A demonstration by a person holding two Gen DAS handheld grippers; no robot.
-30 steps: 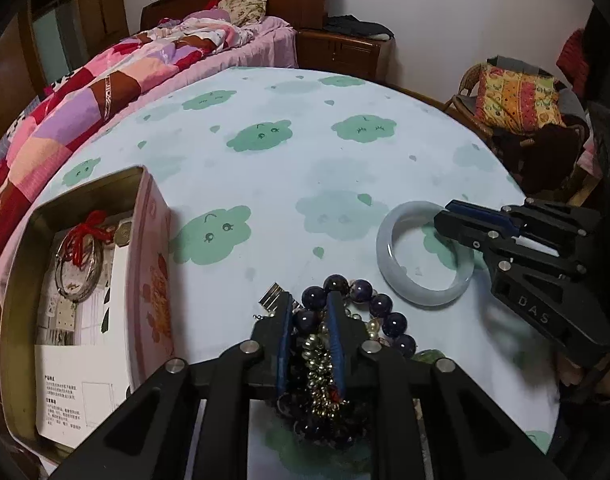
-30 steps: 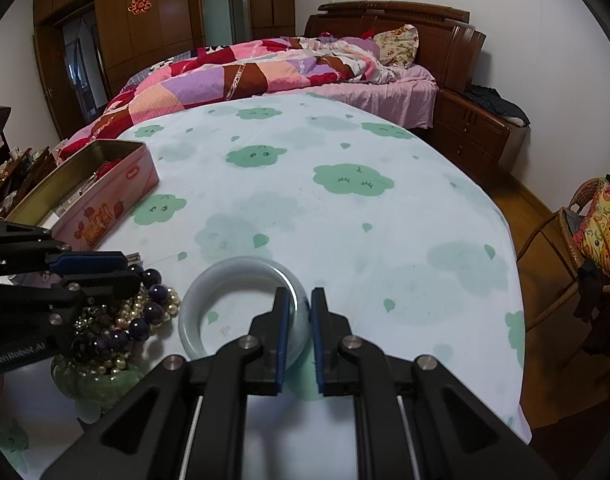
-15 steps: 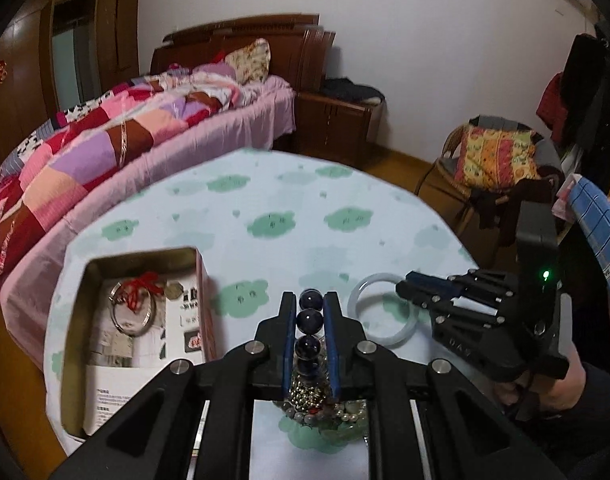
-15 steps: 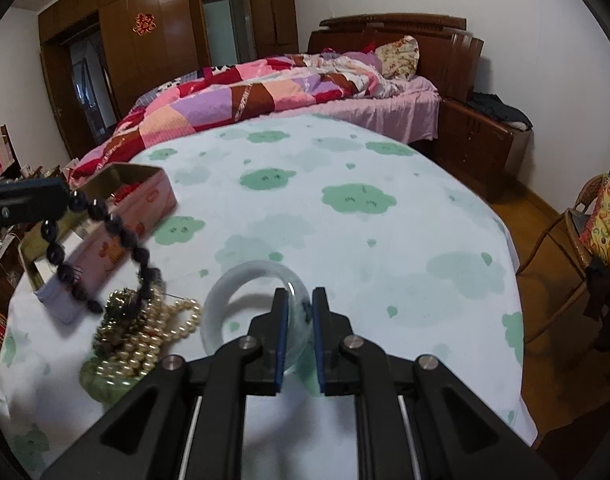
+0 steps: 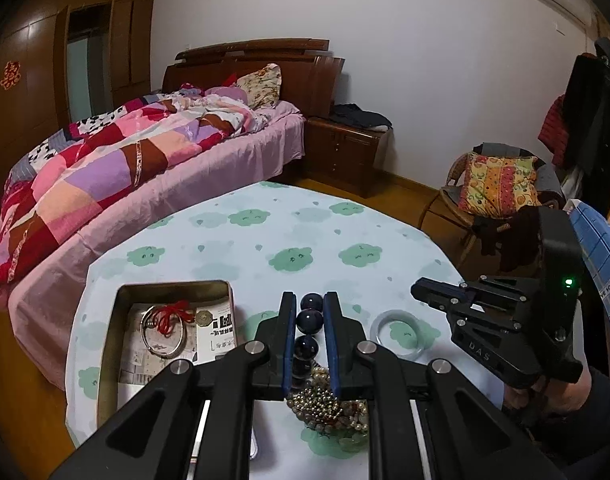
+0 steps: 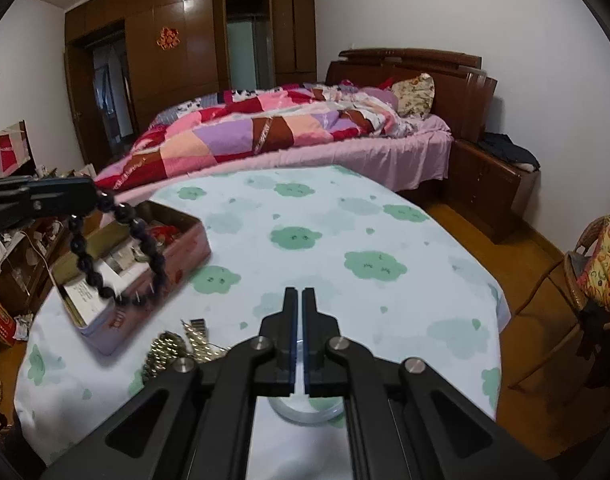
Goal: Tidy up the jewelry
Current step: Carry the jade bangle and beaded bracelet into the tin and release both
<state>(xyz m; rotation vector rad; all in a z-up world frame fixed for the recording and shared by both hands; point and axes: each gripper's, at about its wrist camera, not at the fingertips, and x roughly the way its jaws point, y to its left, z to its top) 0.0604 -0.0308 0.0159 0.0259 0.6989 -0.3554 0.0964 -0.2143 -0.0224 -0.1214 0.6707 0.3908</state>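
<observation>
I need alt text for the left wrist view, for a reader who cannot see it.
The left gripper holds a string of dark beads above a jewelry pile on a round table. An open tin sits to its left; the right gripper, shut and empty, hovers above a pale bangle.

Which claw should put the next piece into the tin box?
Left. The left claw already grips the dark bead bracelet, hanging above the open tin box. The right claw is shut on nothing, with the jade bangle on the table below it.
</observation>
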